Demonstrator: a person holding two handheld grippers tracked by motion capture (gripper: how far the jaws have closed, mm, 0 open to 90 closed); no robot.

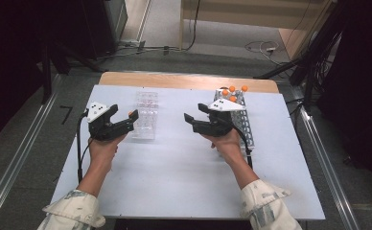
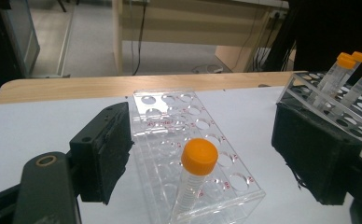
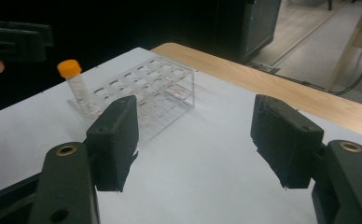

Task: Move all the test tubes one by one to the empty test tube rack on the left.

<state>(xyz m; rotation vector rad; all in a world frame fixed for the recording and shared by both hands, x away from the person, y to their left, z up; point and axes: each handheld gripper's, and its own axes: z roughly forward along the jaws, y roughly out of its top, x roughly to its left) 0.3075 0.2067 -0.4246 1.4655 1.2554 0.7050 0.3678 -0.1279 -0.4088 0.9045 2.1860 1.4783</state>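
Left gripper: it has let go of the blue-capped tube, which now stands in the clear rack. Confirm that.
Wrong on the colour alone: the tube's cap is orange, not blue, as the left gripper view shows. The rest holds: the tube stands in the clear rack, and the left gripper is open, its jaws apart on either side of the tube without touching it.

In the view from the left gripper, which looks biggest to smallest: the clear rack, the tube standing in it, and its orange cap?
1. The clear rack, spreading across the middle of the picture.
2. The tube standing in its near end, taller than the cap though its base blurs into the rack.
3. The orange cap on top, smallest.
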